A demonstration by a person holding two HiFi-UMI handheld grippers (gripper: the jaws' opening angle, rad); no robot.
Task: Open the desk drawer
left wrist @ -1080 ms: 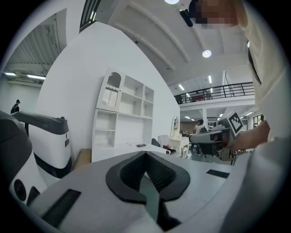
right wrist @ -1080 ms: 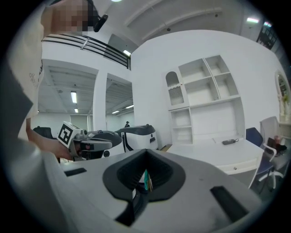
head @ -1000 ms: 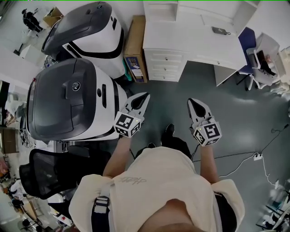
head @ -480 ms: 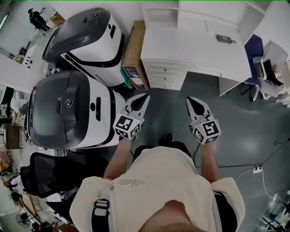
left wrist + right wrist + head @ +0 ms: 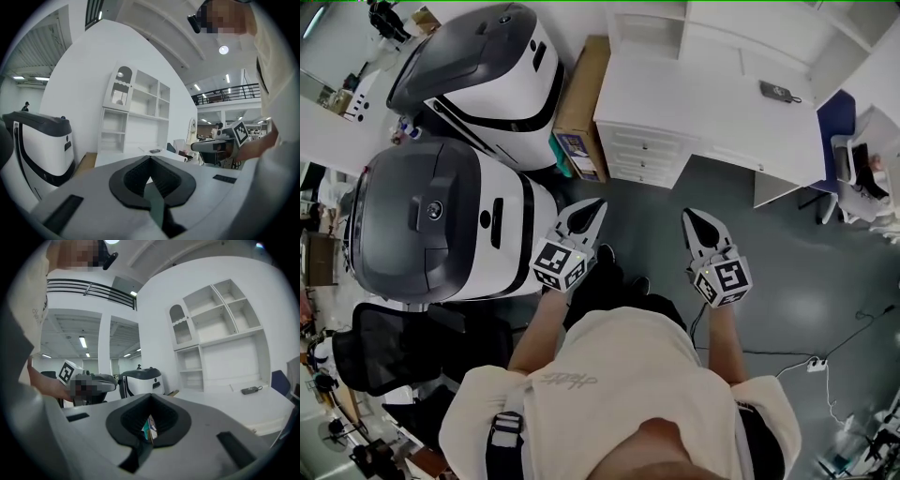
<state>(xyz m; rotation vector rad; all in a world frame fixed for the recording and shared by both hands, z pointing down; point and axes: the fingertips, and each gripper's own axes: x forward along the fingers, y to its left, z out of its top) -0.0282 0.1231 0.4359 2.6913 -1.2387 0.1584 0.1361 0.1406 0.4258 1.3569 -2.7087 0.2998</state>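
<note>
Well ahead of right gripper, desk drawer

The shelf top of the desk is cut off by the head view's upper edge. On the drawers the knobs are too small to make out, as is a dark thing on the desk. Right of the desk, a chair runs off the edge. In the gripper views, the left gripper and right gripper hide the drawers.
</note>
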